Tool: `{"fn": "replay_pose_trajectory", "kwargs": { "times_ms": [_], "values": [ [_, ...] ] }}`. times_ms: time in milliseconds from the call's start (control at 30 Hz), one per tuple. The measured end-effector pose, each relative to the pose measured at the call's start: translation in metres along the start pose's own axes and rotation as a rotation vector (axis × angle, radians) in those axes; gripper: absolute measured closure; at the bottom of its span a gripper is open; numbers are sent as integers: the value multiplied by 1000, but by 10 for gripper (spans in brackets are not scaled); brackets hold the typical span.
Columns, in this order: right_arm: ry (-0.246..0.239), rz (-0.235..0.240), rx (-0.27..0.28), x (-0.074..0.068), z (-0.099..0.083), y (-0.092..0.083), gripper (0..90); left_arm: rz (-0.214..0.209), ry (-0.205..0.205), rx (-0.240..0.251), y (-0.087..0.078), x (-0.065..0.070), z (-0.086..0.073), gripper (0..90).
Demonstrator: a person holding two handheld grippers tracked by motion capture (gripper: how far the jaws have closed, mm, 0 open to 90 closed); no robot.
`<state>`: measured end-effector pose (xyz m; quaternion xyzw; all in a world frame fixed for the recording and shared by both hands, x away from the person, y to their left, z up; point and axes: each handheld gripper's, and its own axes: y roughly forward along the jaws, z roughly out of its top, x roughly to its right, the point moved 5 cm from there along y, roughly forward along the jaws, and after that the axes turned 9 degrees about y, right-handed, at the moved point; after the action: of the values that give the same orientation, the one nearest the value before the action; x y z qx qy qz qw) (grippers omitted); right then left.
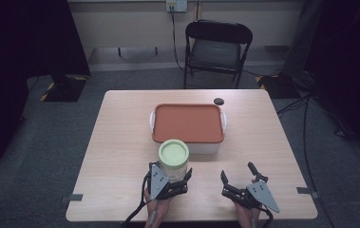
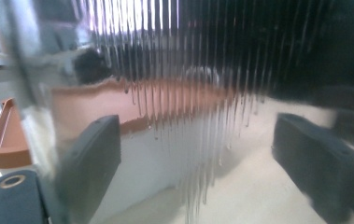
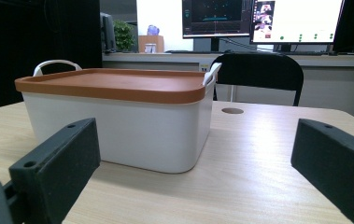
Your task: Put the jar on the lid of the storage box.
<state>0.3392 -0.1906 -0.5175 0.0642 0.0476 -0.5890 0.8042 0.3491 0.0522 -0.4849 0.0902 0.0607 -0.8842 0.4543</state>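
a ribbed glass jar with a pale green lid is stood on the counter, at 6 o'clock from the orange-lidded white box, just beside it. the left gripper is set around the jar, jaws wide at its sides; contact can't be told. the right gripper is held at 3 o'clock from the jar, jaws wide, nothing between.

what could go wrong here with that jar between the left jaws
The ribbed glass jar sits between the left gripper jaws, which look spread rather than clamped, so a lift now might let the smooth glass slip. It also stands very near the white box with the orange lid; a forward push could knock it against that wall. The right gripper is open and apart, offering no support.
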Motion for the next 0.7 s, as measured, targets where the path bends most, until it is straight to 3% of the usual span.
{"fn": "replay_pose_trajectory", "kwargs": {
  "times_ms": [533,700],
  "values": [
    [0,3,-1,0,0,0,4,-4,-5,29,6,-14,19,116],
    [0,4,-2,0,0,0,4,-2,-2,15,10,-18,21,116]
  ]
}}
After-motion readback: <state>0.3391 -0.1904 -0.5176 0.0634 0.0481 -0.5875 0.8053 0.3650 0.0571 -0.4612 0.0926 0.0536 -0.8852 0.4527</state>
